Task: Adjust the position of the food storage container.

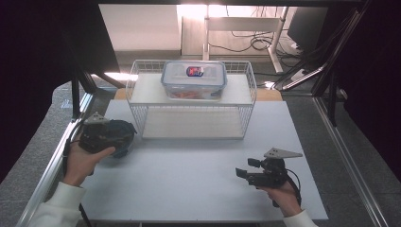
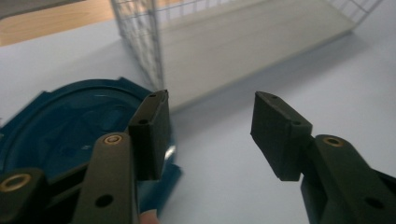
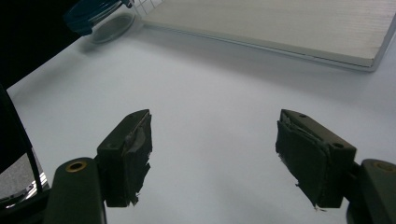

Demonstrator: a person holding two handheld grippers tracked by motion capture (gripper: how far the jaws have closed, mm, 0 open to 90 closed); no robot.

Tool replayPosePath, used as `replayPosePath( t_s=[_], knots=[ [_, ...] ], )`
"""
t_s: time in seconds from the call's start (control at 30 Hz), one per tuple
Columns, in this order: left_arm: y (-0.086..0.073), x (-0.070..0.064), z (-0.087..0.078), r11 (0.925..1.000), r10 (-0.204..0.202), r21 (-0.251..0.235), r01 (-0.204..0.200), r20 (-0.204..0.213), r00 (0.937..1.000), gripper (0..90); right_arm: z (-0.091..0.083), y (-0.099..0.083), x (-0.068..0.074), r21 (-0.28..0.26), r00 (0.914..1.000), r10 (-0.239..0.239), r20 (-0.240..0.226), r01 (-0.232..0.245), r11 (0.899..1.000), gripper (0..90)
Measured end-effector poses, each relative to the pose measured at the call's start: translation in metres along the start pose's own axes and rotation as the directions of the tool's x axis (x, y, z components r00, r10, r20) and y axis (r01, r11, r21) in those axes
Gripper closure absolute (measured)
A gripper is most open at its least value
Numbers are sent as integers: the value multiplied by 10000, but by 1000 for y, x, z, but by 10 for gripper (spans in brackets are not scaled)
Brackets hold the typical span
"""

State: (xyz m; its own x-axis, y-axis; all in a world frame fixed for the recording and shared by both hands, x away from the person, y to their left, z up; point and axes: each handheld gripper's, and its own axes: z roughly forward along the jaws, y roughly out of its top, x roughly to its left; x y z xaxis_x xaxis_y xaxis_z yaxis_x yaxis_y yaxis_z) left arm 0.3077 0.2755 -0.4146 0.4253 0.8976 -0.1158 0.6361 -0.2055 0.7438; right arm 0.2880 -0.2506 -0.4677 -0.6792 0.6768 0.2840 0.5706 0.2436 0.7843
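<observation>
Left tongs [image 2: 210, 133] agape over blue lid [image 2: 70, 130], hand [image 1: 82, 161] low.

No words, numbers or brand names can be read. The only mark is a red and blue label [image 1: 195, 71] on the clear lid of the plastic food container [image 1: 194, 80], which stands on the top shelf of the white wire rack [image 1: 135, 82] at the far middle of the table; its print is too small and blurred to make out.
</observation>
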Motion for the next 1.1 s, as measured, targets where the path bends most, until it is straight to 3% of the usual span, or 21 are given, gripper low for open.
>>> replayPosePath(
  t_s=[0.1, 0.2, 0.47, 0.6, 0.67, 0.77, 0.87, 1.1],
  knots=[
    [6, 18, 2, 10000, 74, 22, -73, -267, 9996, 502, 1, 0, 0, 68, 10000, 6, 6, -6, 10000, 268],
    [11, 37, 7, 9998, -209, -19, 208, -328, 9992, 532, 2, -1, 0, 114, 10000, -3, -8, 3, 9999, 268],
    [20, 78, 34, 9953, -719, 588, 768, -819, 9940, 660, 2, -2, -3, 166, 10000, 56, 77, -57, 9998, 268],
    [22, 94, 44, 9904, -1019, 835, 1103, -990, 9899, 795, 3, -2, -4, 171, 9999, 82, 121, -84, 9998, 268],
    [24, 101, 48, 9900, -974, 901, 1088, -1219, 9877, 847, 3, -3, -4, 218, 9999, 32, 131, -35, 9998, 268],
    [25, 112, 56, 9901, -838, 992, 998, -1542, 9845, 877, 4, -3, -4, 249, 9998, 37, 174, -42, 9997, 268],
    [24, 122, 69, 9866, -953, 1158, 1151, -1641, 9818, 891, 5, -3, -5, 270, 9997, 84, 225, -90, 9996, 268],
    [15, 140, 93, 9726, -997, 1865, 1388, -2049, 9737, 896, 7, -5, -6, 349, 9995, 134, 297, -145, 9993, 267]
  ],
)
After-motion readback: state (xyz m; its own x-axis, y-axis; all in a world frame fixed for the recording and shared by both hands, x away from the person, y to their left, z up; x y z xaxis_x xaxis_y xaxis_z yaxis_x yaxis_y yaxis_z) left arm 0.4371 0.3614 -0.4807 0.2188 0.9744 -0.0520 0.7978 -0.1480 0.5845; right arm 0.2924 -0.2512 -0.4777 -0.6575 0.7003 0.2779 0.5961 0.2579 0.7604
